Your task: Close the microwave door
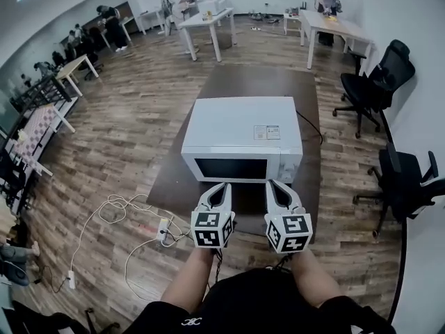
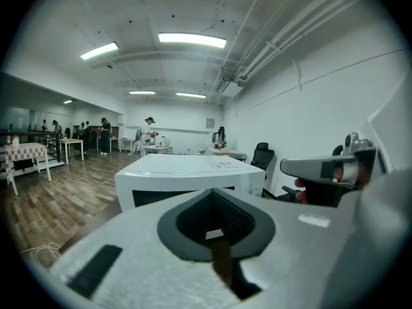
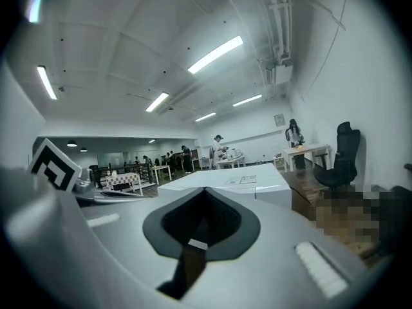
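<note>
White microwave (image 1: 243, 127), door (image 1: 231, 167) flush shut, stands on a dark brown table (image 1: 278, 82). Left gripper (image 1: 221, 186) and right gripper (image 1: 275, 185) sit side by side just before its front, not touching it. Both have jaws pressed together with nothing between.

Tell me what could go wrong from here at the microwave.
1. The door already looks flush. The left tongs and right tongs are both shut and sit close to the front of the microwave. A push now might slide it back across the table.
2. Loose cables trail left of the table, and a step that way may snag them.
</note>
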Action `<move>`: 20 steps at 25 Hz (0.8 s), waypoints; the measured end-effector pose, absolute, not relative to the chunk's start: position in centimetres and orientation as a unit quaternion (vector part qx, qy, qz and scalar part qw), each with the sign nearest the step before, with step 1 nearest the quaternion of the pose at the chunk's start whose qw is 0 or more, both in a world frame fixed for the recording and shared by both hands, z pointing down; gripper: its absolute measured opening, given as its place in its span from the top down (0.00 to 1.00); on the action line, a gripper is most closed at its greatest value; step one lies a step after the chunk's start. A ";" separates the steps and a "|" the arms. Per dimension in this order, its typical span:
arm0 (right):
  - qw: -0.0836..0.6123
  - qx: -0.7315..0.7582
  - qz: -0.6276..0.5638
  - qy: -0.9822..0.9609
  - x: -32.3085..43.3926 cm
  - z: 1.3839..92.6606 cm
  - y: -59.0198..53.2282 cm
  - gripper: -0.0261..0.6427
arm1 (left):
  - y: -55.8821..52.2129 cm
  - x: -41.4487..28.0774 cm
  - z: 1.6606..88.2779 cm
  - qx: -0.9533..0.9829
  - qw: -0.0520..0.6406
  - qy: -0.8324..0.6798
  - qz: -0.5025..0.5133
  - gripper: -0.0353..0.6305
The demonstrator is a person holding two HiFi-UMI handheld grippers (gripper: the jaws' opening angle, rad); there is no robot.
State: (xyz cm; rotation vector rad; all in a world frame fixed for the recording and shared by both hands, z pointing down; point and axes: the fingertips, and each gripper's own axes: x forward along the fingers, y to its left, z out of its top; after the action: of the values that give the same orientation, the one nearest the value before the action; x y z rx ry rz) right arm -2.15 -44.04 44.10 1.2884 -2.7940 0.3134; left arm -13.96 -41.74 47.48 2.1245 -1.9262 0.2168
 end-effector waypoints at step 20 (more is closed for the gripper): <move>0.058 0.435 0.060 -0.897 -8.2 44.3 -40.5 0.95 | -37.3 -20.0 48.0 0.728 0.148 -0.666 0.064 0.93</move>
State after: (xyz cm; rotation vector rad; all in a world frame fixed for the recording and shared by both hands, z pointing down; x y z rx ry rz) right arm -8.19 -40.47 44.29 1.3181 -2.7183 0.1820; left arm -20.01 -37.28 47.95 2.0944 -1.9161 0.1848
